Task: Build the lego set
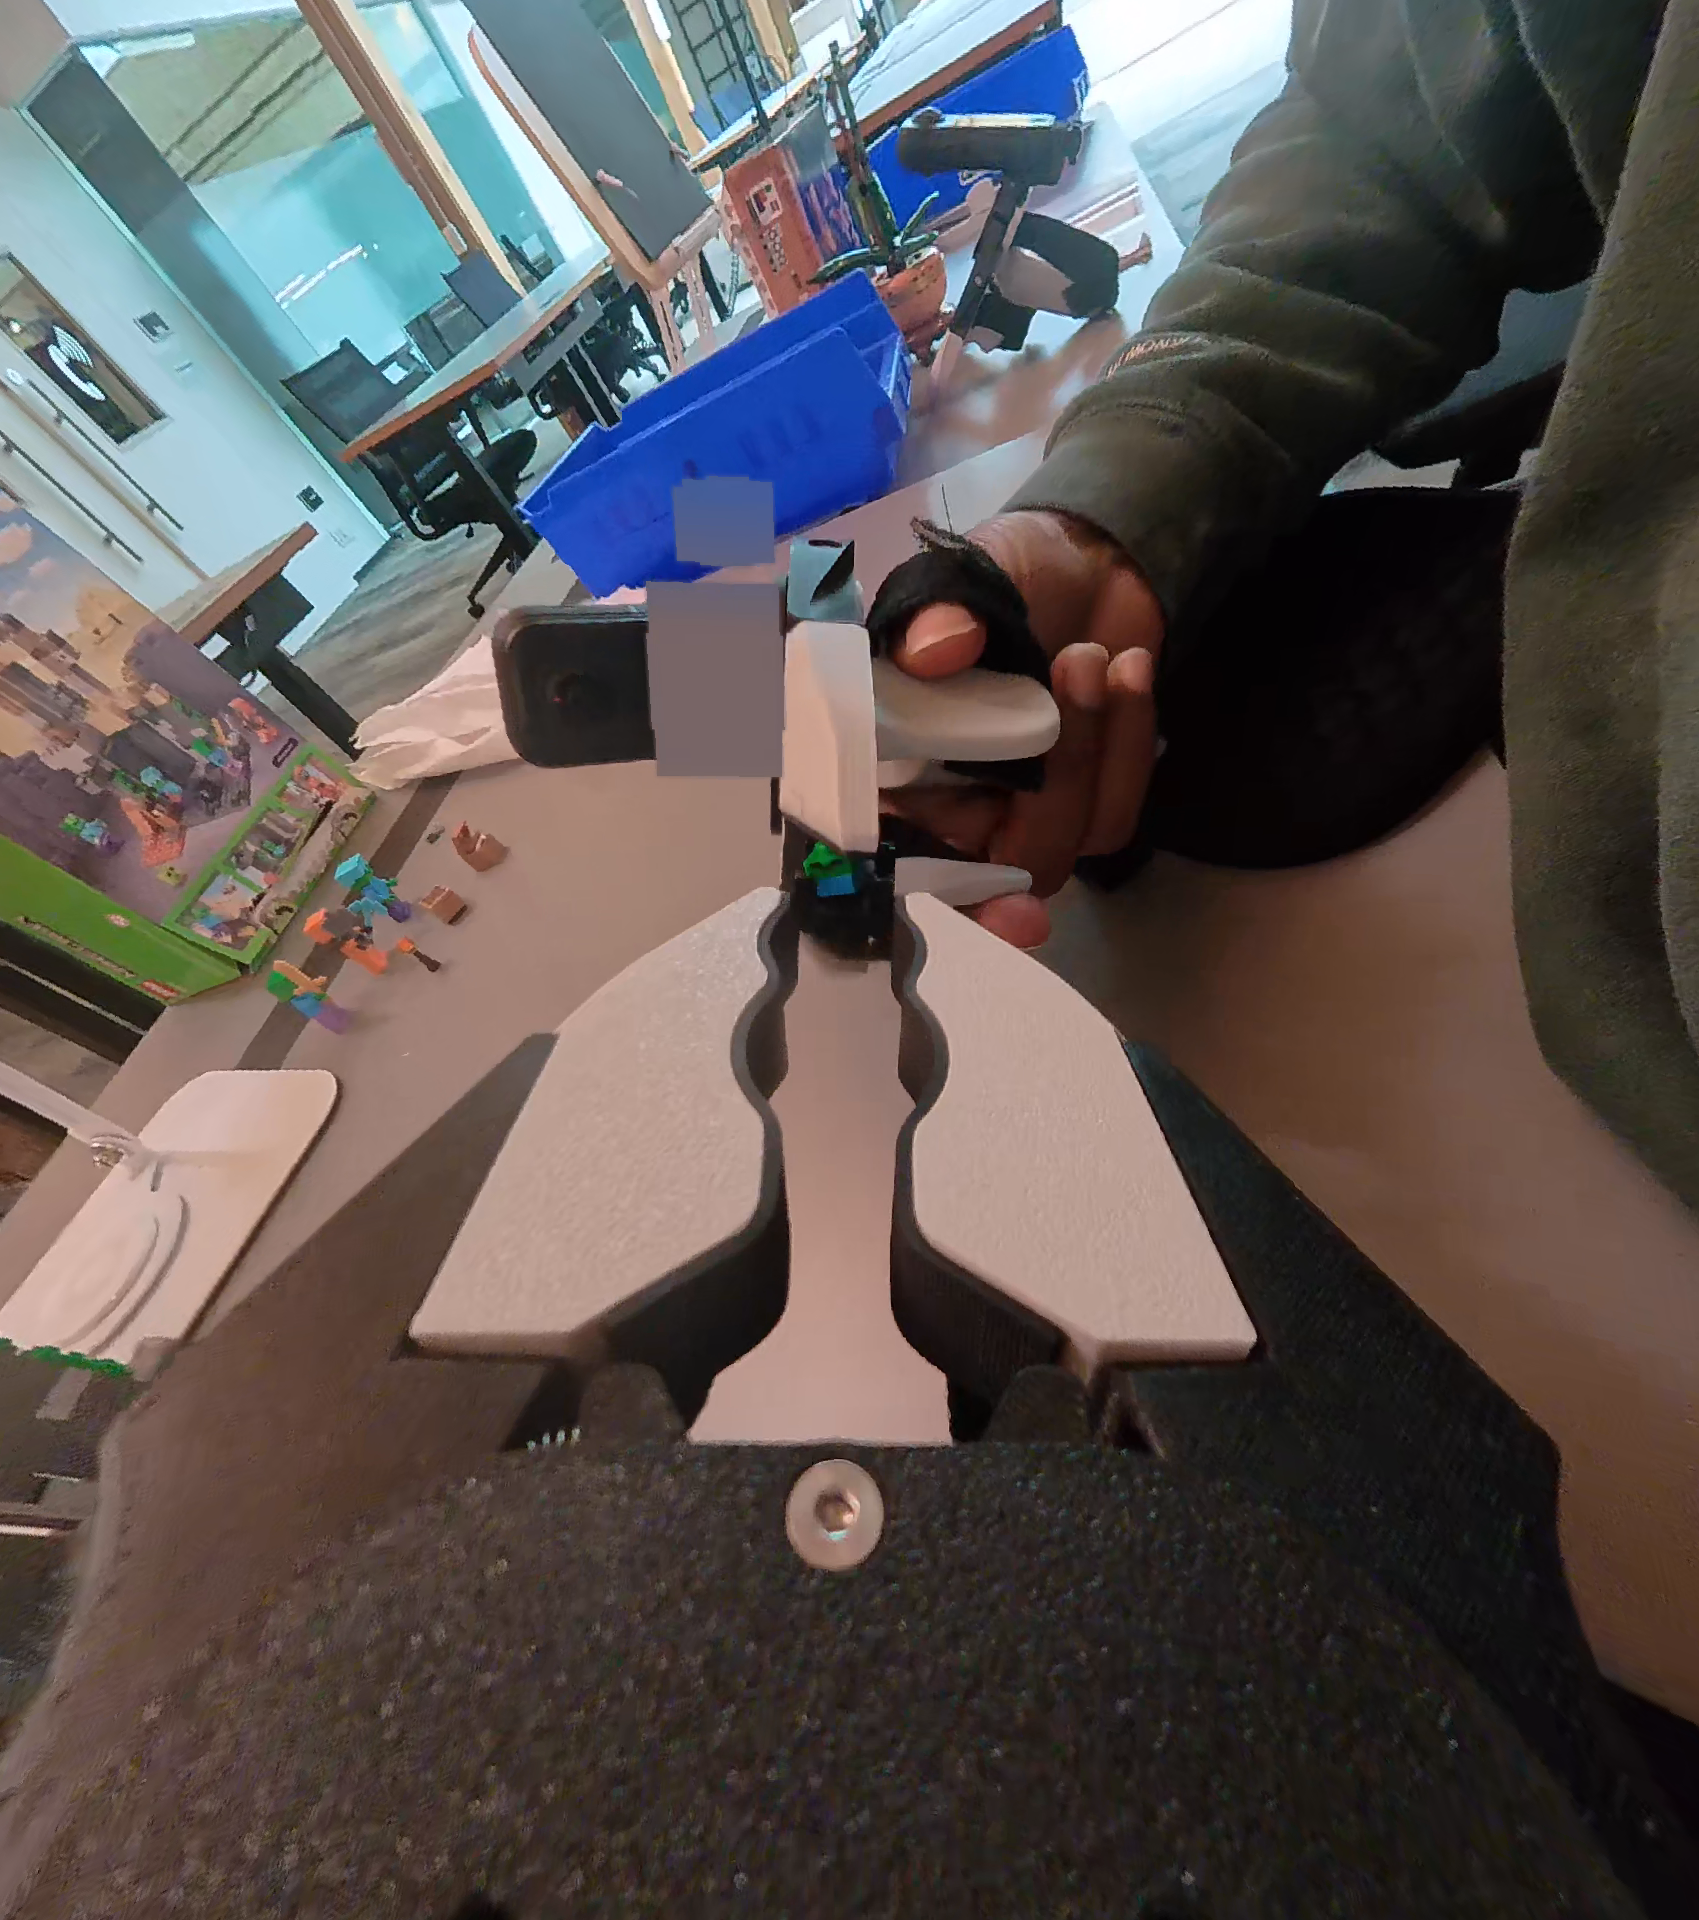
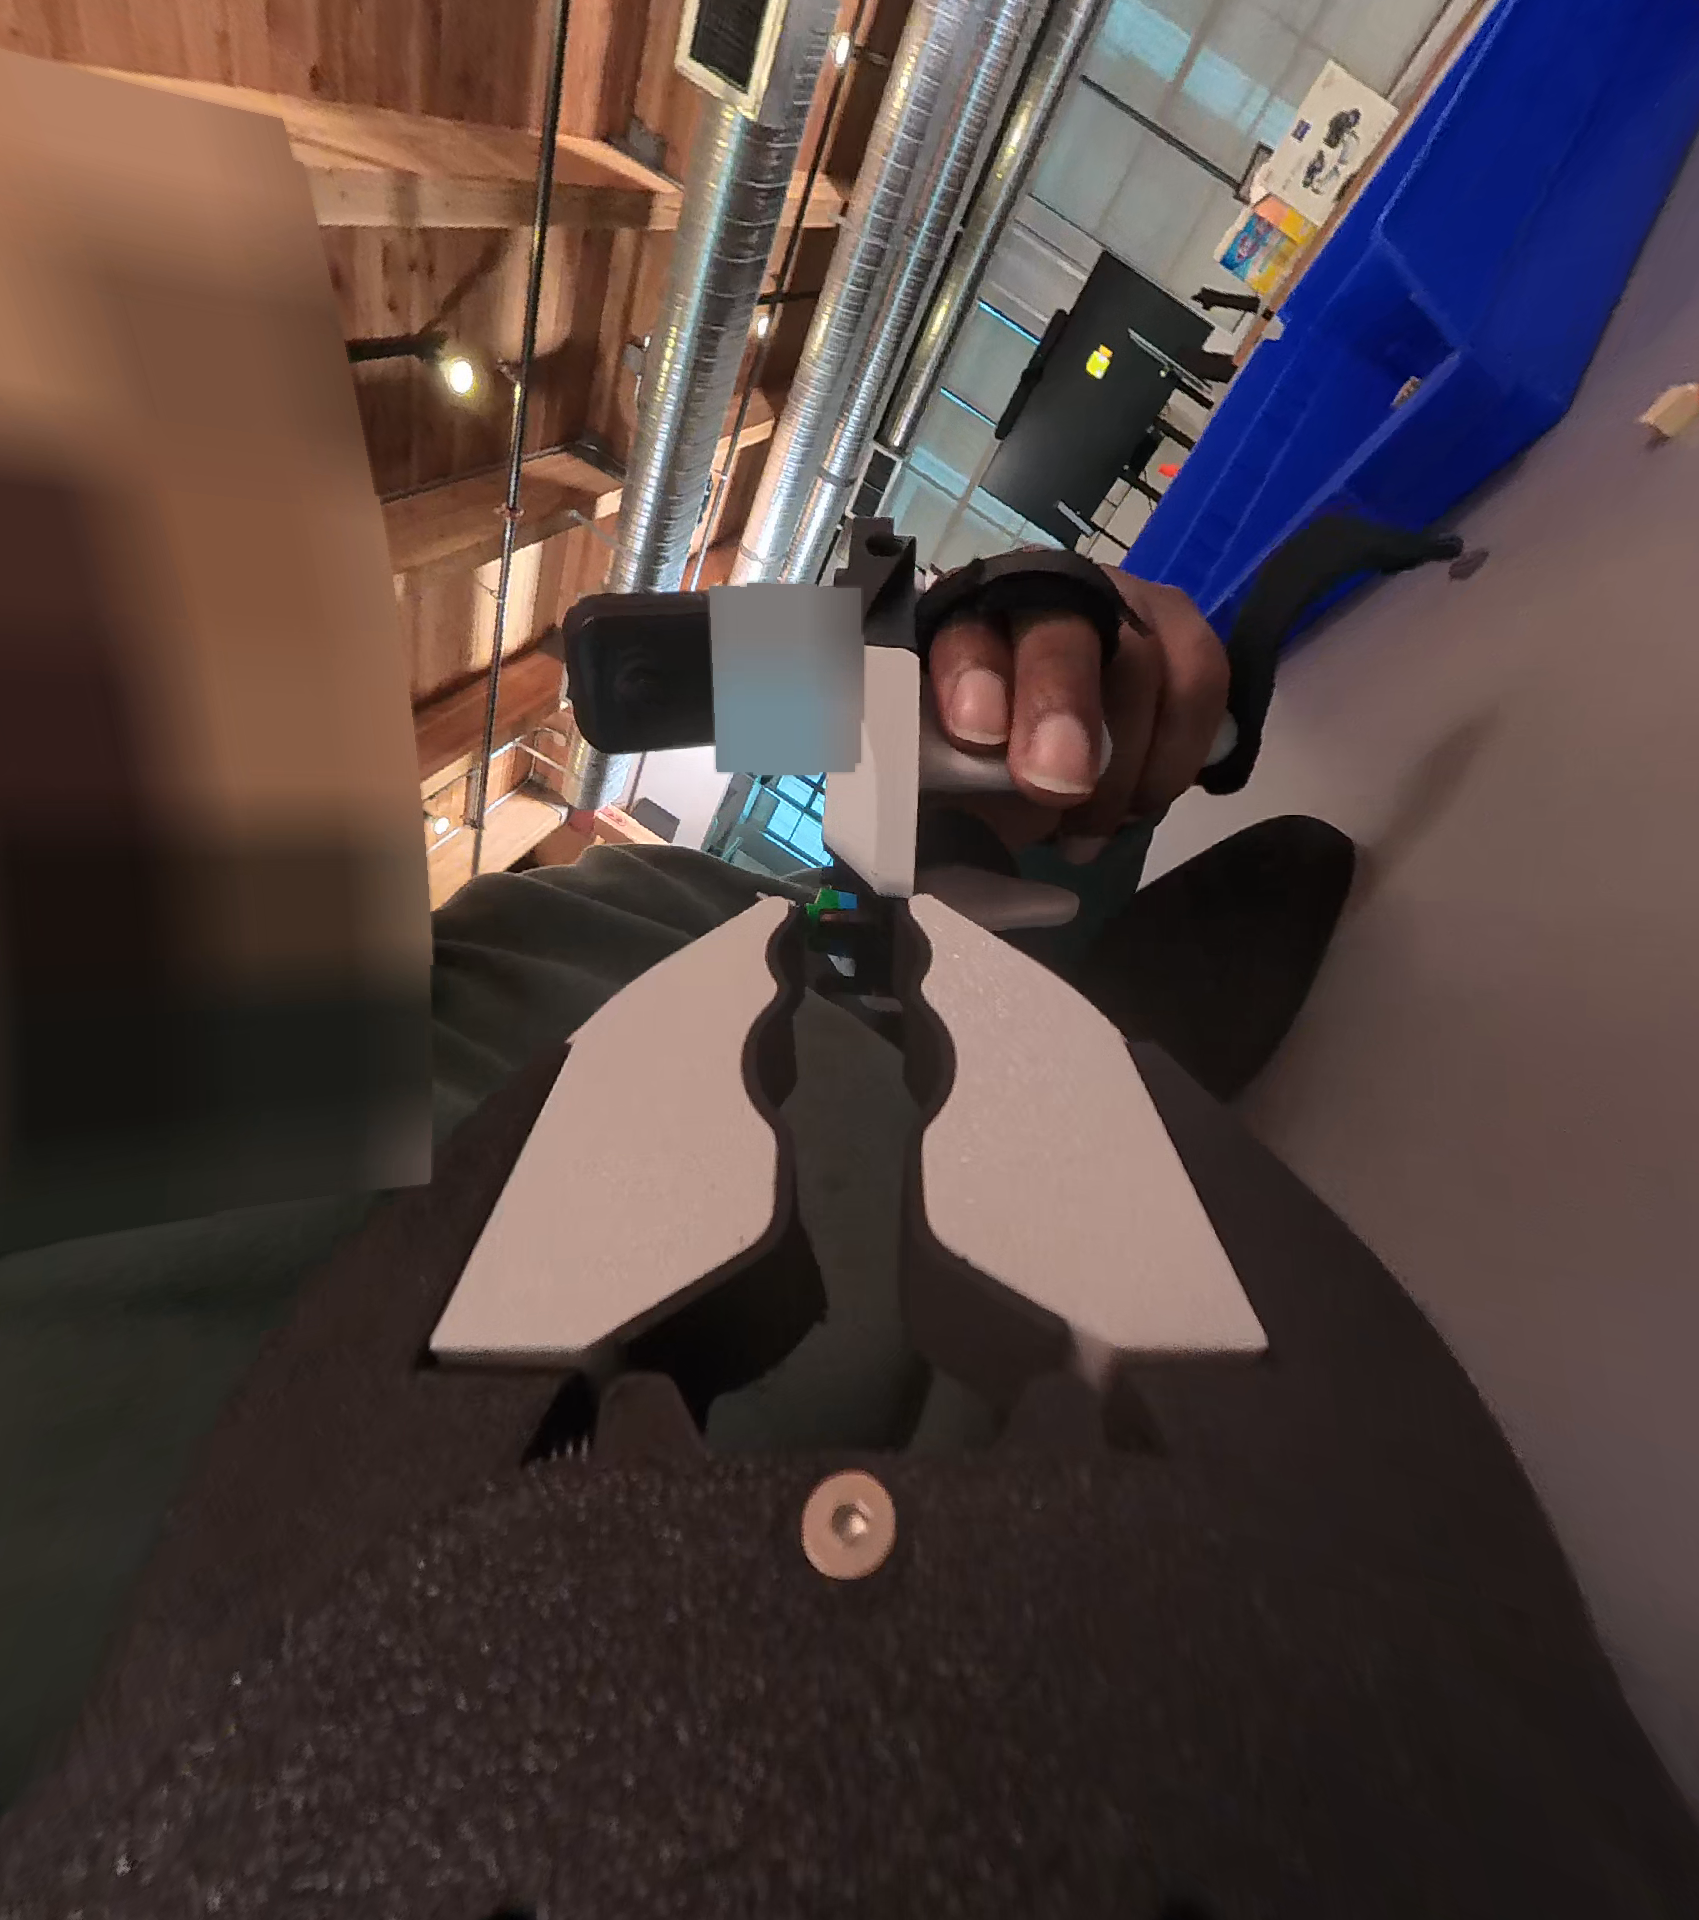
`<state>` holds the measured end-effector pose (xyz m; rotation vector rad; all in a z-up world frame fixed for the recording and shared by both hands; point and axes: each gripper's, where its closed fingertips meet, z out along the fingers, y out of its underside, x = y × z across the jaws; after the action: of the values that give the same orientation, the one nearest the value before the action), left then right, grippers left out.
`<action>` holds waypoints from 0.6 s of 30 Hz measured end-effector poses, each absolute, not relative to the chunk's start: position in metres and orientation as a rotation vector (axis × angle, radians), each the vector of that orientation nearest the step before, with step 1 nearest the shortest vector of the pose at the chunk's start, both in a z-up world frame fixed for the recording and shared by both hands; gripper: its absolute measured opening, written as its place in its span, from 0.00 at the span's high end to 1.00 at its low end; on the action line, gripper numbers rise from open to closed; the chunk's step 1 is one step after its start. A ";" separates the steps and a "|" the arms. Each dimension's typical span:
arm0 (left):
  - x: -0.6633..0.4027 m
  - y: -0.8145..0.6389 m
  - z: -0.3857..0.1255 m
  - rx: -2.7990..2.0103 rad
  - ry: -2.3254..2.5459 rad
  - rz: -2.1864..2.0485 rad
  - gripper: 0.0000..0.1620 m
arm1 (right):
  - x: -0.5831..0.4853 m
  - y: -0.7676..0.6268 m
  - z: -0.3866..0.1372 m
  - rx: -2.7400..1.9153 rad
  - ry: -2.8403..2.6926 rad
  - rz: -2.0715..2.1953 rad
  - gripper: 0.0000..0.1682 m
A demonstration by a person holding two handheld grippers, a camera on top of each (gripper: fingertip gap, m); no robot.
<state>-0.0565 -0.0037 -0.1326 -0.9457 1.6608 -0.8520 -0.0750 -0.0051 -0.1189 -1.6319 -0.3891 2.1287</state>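
A small lego figure, green, blue and black, is held in the air above the grey table. My left gripper is closed on it from the sides. My right gripper faces it tip to tip, turned a quarter turn, and is also closed on the figure. One white finger of the right gripper shows above the figure in the left wrist view. Each gripper is held by a hand. The contact points are partly hidden.
A lego box stands at the left. Loose minifigures, brown pieces and a white bag lie near it. A blue bin stands behind, also in the right wrist view. A grey lego build and a white stand base are at the lower left. The tips of both grippers are at nearly the same place. The grey lego build is about equally far from each gripper, around 35 cm.
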 end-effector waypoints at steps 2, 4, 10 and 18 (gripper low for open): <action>-0.056 -0.003 -0.135 -0.969 1.645 -0.876 0.90 | -0.075 -0.004 -0.121 -1.657 -0.365 2.135 0.90; -0.056 -0.002 -0.136 -0.986 1.626 -0.900 0.90 | -0.074 -0.003 -0.122 -1.666 -0.343 2.152 0.90; -0.056 0.001 -0.137 -1.028 1.580 -0.966 0.90 | -0.071 0.002 -0.123 -1.664 -0.293 2.168 0.87; -0.055 0.006 -0.139 -1.079 1.536 -1.011 0.90 | -0.070 0.007 -0.125 -1.671 -0.279 2.138 0.89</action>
<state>-0.0545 0.0058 -0.1385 -1.0794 1.5363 -1.0111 -0.0697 0.0065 -0.1251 -1.6713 -0.2788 2.1384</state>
